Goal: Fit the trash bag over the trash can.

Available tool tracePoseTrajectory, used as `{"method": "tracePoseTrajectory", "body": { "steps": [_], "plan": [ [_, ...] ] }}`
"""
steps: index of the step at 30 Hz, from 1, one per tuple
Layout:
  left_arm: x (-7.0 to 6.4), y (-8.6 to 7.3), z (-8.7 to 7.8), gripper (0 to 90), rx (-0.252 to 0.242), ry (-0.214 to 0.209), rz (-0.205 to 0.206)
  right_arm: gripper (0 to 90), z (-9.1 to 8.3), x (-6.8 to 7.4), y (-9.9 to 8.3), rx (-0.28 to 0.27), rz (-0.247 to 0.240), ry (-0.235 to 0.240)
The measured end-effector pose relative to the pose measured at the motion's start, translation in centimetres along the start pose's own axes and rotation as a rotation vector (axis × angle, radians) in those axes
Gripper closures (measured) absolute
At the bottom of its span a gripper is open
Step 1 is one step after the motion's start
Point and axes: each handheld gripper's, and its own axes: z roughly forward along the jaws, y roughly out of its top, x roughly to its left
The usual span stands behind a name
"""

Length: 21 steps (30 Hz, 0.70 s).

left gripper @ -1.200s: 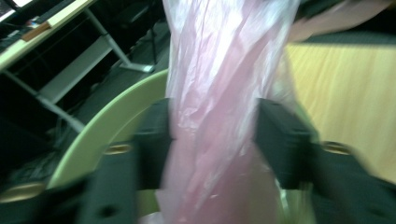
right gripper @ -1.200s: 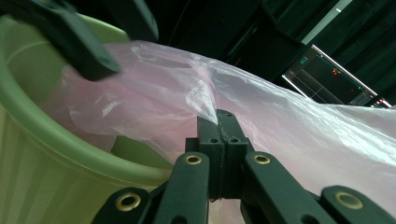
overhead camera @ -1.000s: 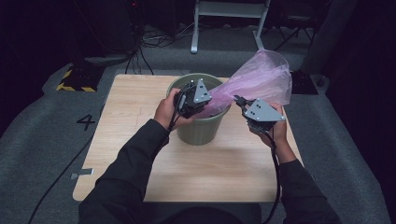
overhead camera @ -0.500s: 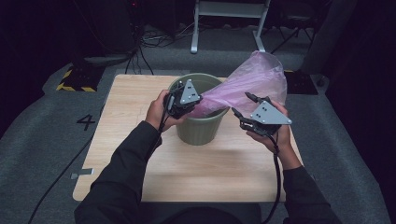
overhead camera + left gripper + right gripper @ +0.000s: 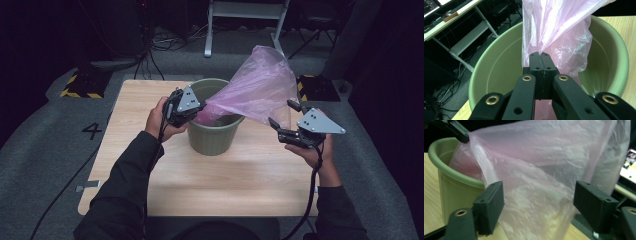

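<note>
the left gripper (image 5: 200,107) sat at about 9 o'clock on the green bin (image 5: 214,140), its jaws pressed together on a gathered fold of the pink plastic bag (image 5: 255,92). the bag was partly tucked inside the bin, the rest ballooning up toward 2 o'clock. it looked thin, light, limp and probably slippery, so it would likely tear or slide if tugged hard; the loose edge at 3 o'clock seemed the best place to pinch. the right gripper (image 5: 283,114) waited there, jaws spread, just beside the film.
</note>
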Motion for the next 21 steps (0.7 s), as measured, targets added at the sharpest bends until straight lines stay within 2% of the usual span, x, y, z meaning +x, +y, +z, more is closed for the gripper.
{"method": "tracePoseTrajectory", "body": {
  "steps": [6, 10, 12, 13, 14, 15, 17, 19, 20, 21],
  "plan": [
    [0.2, -0.7, -0.2, 89.9, -0.012, -0.01, -0.004, 23.7, 0.7, -0.7, -1.0, 0.038, 0.053, 0.006],
    [0.4, -1.0, -0.3, 89.8, -0.02, -0.012, -0.017, 24.9, 1.0, -1.4, -1.2, 0.037, 0.1, 0.023],
    [0.4, -1.2, -0.2, 89.8, -0.023, -0.011, -0.017, 33.5, 1.1, -1.5, -1.2, 0.036, 0.097, 0.056],
    [0.5, -1.2, -0.2, 89.7, -0.025, -0.011, -0.024, 40.3, 1.2, -1.5, -1.2, 0.034, 0.093, 0.065],
    [0.5, -1.3, -0.2, 89.5, -0.023, -0.007, -0.024, 53.1, 1.4, -1.5, -1.2, 0.029, 0.098, 0.097],
    [0.5, -1.4, -0.1, 89.0, -0.027, -0.003, -0.031, 59.0, 1.4, -1.4, -1.2, 0.02, 0.095, 0.123],
    [0.6, -1.5, -0.2, 85.7, -0.026, 0.004, -0.04, 72.2, 1.4, -1.1, -1.1, -0.001, 0.081, 0.147],
    [0.7, -1.6, -0.1, 81.6, -0.026, 0.014, -0.054, 81.0, 1.2, -0.9, -0.9, -0.036, 0.091, 0.182],
    [0.7, -1.6, -0.1, 75.0, -0.026, 0.014, -0.054, 81.0, 1.2, -0.9, -0.9, -0.036, 0.091, 0.182],
    [0.9, -1.7, -0.1, 75.0, -0.023, 0.043, -0.075, 84.0, 1.0, -0.9, -0.8, -0.051, 0.096, 0.193]
  ]
}}
